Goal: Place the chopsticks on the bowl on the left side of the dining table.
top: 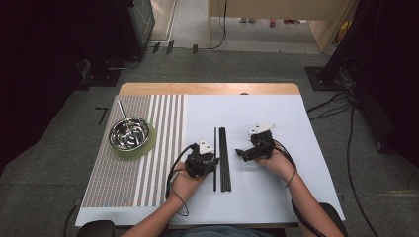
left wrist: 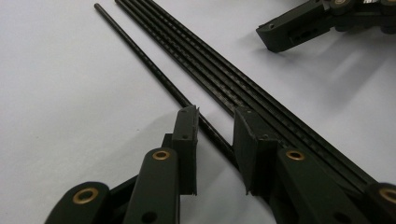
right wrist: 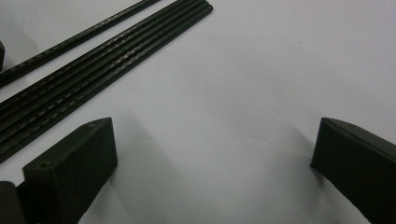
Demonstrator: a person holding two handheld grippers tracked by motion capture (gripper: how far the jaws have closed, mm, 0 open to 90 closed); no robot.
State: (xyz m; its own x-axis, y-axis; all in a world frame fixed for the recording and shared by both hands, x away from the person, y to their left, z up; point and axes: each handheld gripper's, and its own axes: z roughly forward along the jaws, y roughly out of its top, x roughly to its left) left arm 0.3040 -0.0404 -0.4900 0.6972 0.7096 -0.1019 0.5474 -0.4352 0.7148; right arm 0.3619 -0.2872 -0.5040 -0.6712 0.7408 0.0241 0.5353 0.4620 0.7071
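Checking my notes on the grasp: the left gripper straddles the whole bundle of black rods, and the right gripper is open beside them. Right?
Not quite. In the left gripper view, the left gripper straddles only the single rod lying apart from the bundle. The right gripper is open.

Count: 5 thin black carbon-fibre rods total, frame centre. 1 single black rod (top: 215, 158) lies apart on the left; 4 bundled black rods (top: 224, 158) lie side by side just right of it. 1 shiny round steel bowl (top: 129, 133), left of frame. 1 thin metal stick (top: 124, 117) in it. 1 round green mat (top: 148, 144) underneath. 2 claws: left claw (top: 213, 160), right claw (top: 240, 153).
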